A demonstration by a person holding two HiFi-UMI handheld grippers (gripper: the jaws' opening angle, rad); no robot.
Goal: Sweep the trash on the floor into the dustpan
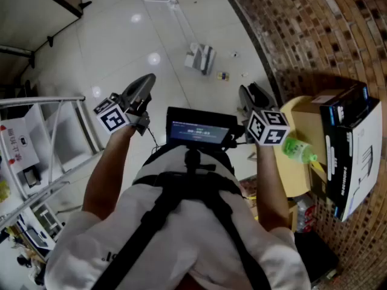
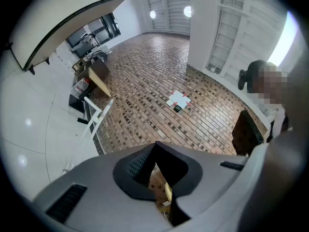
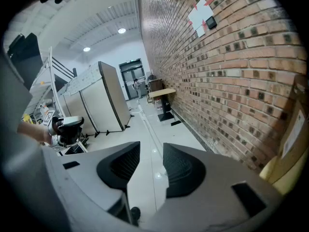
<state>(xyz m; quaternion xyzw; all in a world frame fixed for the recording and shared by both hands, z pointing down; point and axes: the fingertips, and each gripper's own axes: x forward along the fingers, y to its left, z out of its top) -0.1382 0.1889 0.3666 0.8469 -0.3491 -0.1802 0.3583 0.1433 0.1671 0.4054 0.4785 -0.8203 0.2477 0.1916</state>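
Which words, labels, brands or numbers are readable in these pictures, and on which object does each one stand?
Nothing can be read for certain.
The screen: lines of writing, too blurred.
The black and white box: vertical print, too small.
The green bottle: label unreadable.
The papers on the brick wall: too small.

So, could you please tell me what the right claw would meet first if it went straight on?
The right claw, jaws apart and empty, aims down at the white floor; likely that first, though depth is unclear.
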